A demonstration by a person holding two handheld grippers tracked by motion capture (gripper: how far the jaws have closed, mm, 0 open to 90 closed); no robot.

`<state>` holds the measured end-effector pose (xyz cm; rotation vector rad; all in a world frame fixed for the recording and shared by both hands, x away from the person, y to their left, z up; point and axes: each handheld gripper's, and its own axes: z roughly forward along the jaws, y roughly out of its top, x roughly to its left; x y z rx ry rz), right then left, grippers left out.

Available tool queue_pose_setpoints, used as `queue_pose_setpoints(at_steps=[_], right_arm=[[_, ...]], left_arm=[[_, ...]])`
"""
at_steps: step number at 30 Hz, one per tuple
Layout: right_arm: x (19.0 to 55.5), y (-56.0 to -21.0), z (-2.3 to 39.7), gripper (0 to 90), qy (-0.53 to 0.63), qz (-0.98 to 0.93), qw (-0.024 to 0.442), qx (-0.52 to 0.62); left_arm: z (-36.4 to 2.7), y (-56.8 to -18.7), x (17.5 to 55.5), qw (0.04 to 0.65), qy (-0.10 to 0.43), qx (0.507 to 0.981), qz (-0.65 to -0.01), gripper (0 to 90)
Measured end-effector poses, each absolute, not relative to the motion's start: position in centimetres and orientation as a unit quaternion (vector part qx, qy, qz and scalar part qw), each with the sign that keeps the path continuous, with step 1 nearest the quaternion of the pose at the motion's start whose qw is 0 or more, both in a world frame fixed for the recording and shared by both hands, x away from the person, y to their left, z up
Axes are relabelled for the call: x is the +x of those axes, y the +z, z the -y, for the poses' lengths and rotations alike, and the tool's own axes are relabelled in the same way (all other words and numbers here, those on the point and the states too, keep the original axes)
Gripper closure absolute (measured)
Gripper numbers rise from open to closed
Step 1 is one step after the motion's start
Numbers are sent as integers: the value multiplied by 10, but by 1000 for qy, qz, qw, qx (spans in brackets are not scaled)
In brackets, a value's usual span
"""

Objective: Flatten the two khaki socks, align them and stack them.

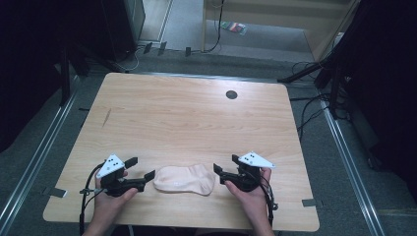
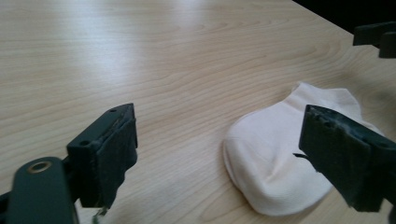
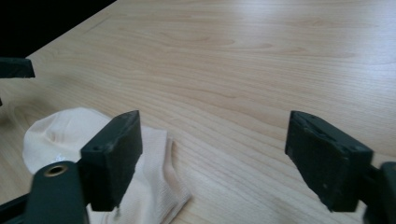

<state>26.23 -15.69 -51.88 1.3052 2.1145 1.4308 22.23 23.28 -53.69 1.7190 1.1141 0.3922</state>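
A cream ankle sock (image 1: 184, 179) lies flat on the wooden table (image 1: 187, 118), close to its front edge. My left gripper (image 1: 140, 168) is just left of the sock, open, jaws pointing at it with nothing between them. My right gripper (image 1: 225, 164) is just right of the sock, also open and holding nothing. In the left gripper view the sock (image 2: 275, 154) lies beyond the wide-apart jaws, partly behind the right one. In the right gripper view the sock (image 3: 70, 130) lies behind the left jaw, and bare wood shows between the jaws.
A dark round hole (image 1: 231, 94) sits in the tabletop near the far edge. Cables (image 1: 307, 110) trail on the floor at the right. A light wooden unit (image 1: 275, 19) stands behind the table. Tape strips (image 1: 56, 192) mark the front corners.
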Motion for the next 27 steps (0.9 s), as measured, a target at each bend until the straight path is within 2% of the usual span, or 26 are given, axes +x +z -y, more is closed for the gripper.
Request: queue_pose_setpoints(at_steps=[2, 13, 27], right_arm=[[263, -518, 161, 137, 491, -730, 142, 453], [271, -518, 193, 136, 487, -710, 164, 482], [274, -516, 231, 136, 473, -690, 202, 509]], left_arm=[[-235, -537, 224, 503, 161, 710, -466, 105], [-275, -540, 234, 502, 178, 672, -515, 105], [-298, -541, 236, 495, 191, 664, -526, 106]])
